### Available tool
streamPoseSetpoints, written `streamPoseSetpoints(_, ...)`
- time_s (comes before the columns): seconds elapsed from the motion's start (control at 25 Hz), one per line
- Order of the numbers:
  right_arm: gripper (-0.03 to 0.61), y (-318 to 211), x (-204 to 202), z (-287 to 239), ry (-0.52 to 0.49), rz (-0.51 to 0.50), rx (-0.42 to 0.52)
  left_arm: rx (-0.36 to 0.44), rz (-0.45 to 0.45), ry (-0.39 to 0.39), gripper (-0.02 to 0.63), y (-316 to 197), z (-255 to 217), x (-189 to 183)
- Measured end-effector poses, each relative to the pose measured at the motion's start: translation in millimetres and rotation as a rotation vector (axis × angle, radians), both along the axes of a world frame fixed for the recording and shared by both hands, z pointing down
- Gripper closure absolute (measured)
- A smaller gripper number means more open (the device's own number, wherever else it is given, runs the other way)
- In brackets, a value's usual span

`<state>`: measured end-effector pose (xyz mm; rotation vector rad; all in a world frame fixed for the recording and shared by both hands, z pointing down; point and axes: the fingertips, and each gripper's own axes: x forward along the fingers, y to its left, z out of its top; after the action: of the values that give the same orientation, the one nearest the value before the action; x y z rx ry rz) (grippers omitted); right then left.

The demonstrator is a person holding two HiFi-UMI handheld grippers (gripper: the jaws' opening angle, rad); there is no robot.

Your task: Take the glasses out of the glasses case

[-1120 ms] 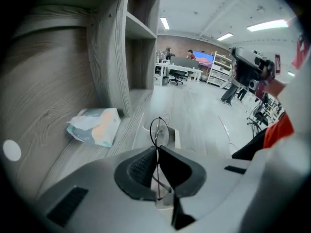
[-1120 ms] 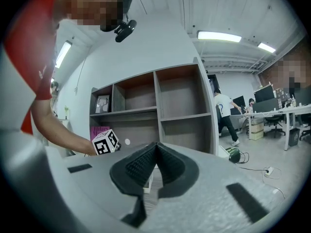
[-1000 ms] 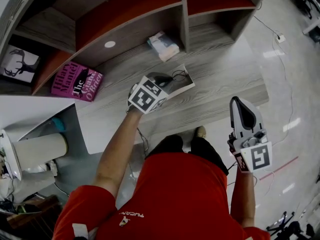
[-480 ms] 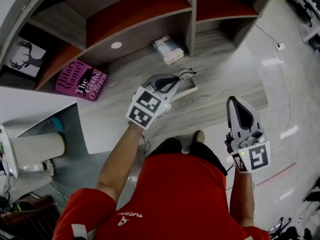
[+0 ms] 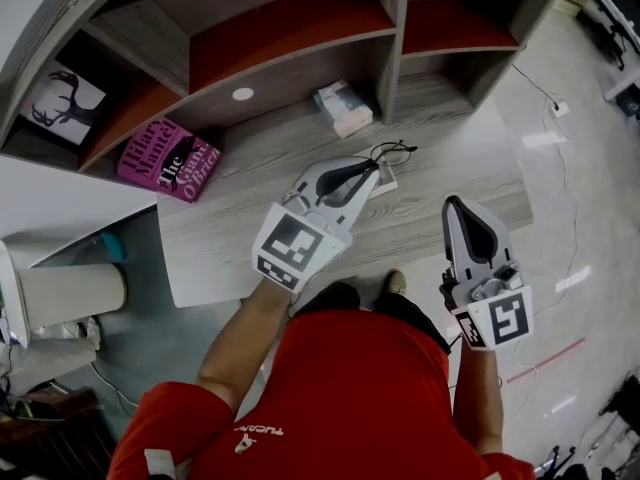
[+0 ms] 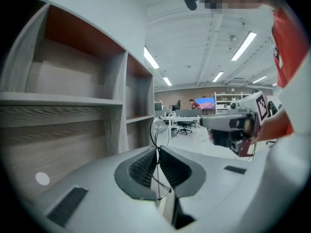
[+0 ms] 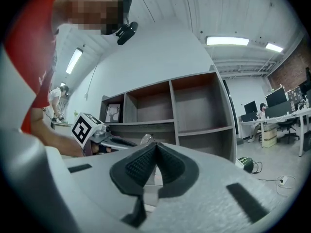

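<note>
Since the L gripper (image 5: 368, 168) covers most of the glasses case (image 5: 386, 181), only a white corner shows, well right of the pink book (image 5: 168, 160). Count: 1 pr glasses (image 5: 393, 152), 1 case, 2 grippers. L jaws clamp the glasses' frame, lenses poking past the tips. R gripper (image 5: 458, 208), farthest right of the book, jaws together, empty.

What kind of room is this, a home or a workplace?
Most likely a workplace, an open-plan office or lab: office chairs and monitors stand in the background, strip lights run overhead, and a wooden shelf unit stands close by.
</note>
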<state>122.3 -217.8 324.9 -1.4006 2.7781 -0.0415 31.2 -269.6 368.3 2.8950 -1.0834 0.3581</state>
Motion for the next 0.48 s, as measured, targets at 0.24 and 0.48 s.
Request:
streamPoseSetpoints(0.24,0.574,7,-8,-11,-0.009,-0.020,0.023,0.070,-0.013,0.101,0.589,17,-37,4)
streamPoseSetpoints(0.48,0.574,16,-9,-19,-0.013,-0.019,0.047,0.138,-0.041,0.181,0.589,31,-62,3)
